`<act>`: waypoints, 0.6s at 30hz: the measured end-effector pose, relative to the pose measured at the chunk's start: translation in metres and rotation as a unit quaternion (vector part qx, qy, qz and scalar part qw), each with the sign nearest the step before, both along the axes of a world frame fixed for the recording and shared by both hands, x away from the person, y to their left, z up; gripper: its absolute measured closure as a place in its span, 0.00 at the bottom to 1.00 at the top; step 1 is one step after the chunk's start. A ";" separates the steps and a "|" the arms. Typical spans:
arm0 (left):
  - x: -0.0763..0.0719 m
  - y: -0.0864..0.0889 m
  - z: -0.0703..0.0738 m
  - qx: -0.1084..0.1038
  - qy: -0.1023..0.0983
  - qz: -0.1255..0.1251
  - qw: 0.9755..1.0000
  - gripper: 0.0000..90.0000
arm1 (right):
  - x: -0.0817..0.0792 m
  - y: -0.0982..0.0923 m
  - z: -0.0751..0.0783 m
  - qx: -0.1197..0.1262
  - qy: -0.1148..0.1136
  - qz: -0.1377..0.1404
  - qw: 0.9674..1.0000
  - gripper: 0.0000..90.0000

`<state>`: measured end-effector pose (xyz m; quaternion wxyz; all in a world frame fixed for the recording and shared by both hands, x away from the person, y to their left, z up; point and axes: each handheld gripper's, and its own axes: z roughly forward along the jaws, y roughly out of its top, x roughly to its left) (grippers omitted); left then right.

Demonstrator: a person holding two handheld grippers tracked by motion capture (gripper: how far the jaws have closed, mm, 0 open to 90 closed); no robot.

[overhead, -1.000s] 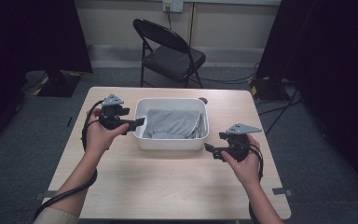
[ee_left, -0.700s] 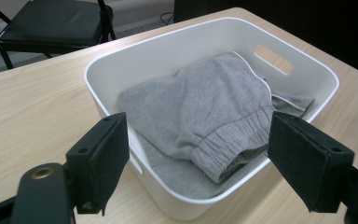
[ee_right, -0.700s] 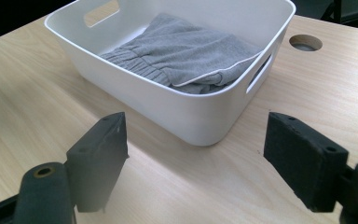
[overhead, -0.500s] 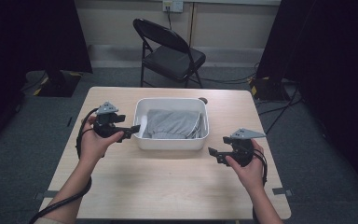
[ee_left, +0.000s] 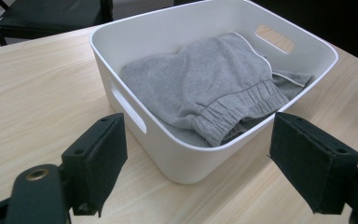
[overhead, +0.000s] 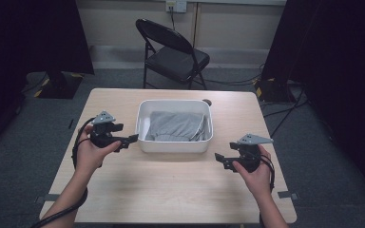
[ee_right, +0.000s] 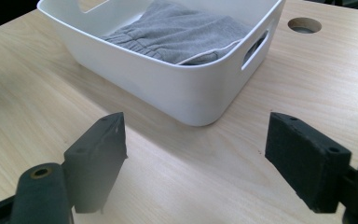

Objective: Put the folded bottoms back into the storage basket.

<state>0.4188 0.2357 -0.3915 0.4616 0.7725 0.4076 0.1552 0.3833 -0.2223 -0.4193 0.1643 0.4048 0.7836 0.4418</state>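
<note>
A white plastic bin (overhead: 175, 142) stands in the middle of the wooden table (overhead: 171, 190), with folded grey sweatpants (overhead: 177, 126) lying inside. In the left gripper view the bin (ee_left: 186, 158) is close ahead and the sweatpants' (ee_left: 214, 93) ribbed cuff points toward me. My left gripper (overhead: 132, 139) hovers just left of the bin's near corner, open, with nothing between its jaws. My right gripper (overhead: 218, 159) sits to the bin's near right, also open and empty. In the right gripper view the bin (ee_right: 177, 88) and the grey sweatpants (ee_right: 186, 32) lie ahead.
A round cable hole (ee_right: 304, 24) is cut in the table beyond the bin. A black folding chair (overhead: 173, 52) stands behind the table's far edge. Cables trail on the floor at the right. Bare table lies in front of the bin.
My left gripper has drawn back toward the near side and sunk a little, from beside the bin's left wall to its near left corner. The right gripper has barely moved.
</note>
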 end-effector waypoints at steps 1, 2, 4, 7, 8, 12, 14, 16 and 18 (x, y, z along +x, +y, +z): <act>-0.001 0.001 -0.001 -0.001 0.001 0.000 1.000 0.21 | 0.000 0.000 0.000 0.000 0.000 0.000 1.000 0.22; -0.002 0.002 -0.002 -0.002 0.001 0.001 1.000 0.20 | -0.001 -0.001 -0.001 0.000 0.000 -0.001 1.000 0.22; -0.004 0.003 -0.003 -0.002 0.002 0.001 1.000 0.20 | -0.001 -0.003 -0.001 0.000 0.001 -0.001 1.000 0.22; -0.007 0.007 -0.006 0.000 0.005 0.002 1.000 0.19 | -0.002 -0.004 -0.002 -0.001 0.003 0.000 1.000 0.22; -0.007 0.007 -0.006 0.000 0.005 0.002 1.000 0.18 | -0.002 -0.005 -0.002 -0.001 0.005 0.002 1.000 0.23; -0.010 0.010 -0.009 0.004 0.008 0.001 1.000 0.17 | -0.003 -0.006 -0.004 -0.004 0.006 0.005 1.000 0.21; -0.012 0.012 -0.010 0.001 0.009 -0.001 1.000 0.17 | -0.004 -0.007 -0.005 -0.005 0.005 0.007 1.000 0.21; -0.014 0.014 -0.011 0.004 0.011 0.000 1.000 0.17 | -0.005 -0.008 -0.005 -0.004 0.006 0.006 1.000 0.20; -0.015 0.016 -0.012 0.004 0.011 -0.001 1.000 0.17 | -0.005 -0.010 -0.006 -0.003 0.006 0.007 1.000 0.20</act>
